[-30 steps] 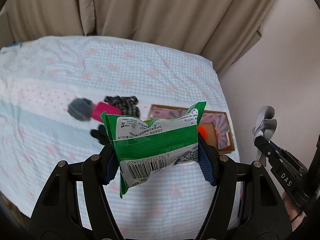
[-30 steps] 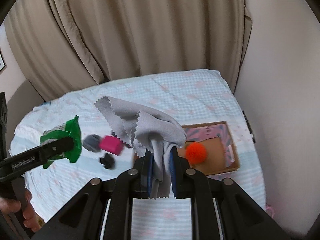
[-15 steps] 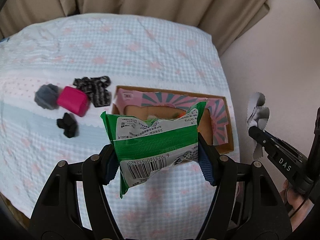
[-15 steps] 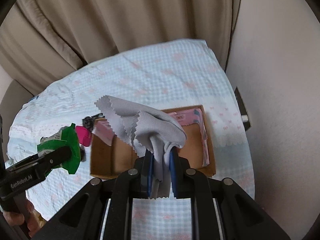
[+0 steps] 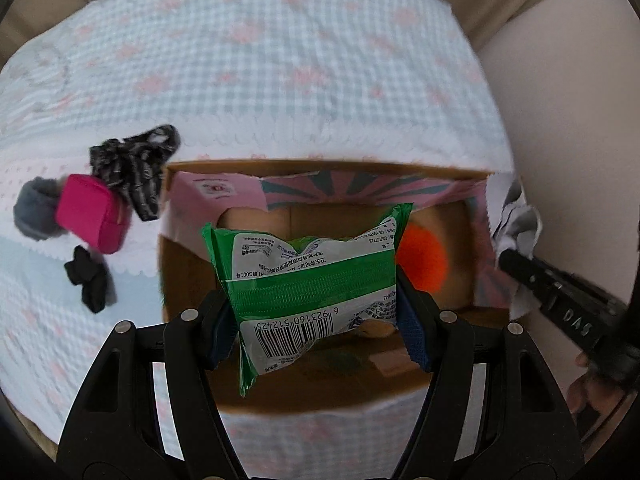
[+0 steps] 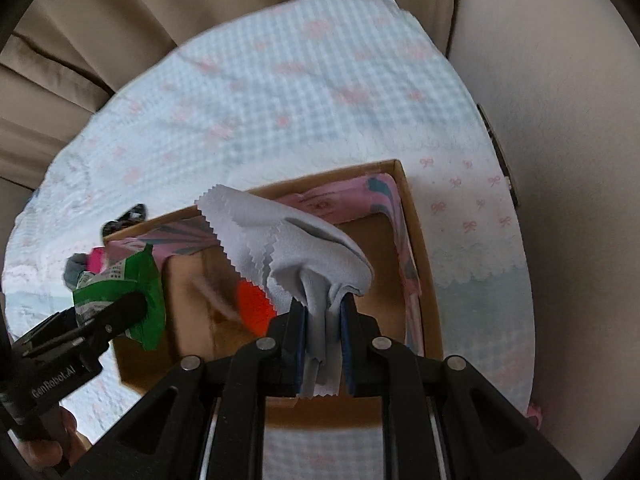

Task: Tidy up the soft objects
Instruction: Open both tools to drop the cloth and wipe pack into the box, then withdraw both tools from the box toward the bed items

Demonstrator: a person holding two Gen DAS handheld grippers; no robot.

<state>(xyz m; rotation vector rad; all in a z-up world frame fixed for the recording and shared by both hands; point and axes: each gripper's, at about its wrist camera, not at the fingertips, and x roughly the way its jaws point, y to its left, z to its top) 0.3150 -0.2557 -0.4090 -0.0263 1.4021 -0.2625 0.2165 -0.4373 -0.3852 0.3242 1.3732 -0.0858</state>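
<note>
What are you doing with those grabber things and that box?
A person is tidying soft things into a cardboard box on the bed. The left gripper holds a green packet over the box, and the right gripper holds a grey cloth. An orange pom-pom is already inside. A pink pouch and some dark bits wait outside.

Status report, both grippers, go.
Left gripper shut on green plastic packet, over open cardboard box. Right gripper shut on grey pinked cloth, above same box. Orange pompom already inside.
</note>
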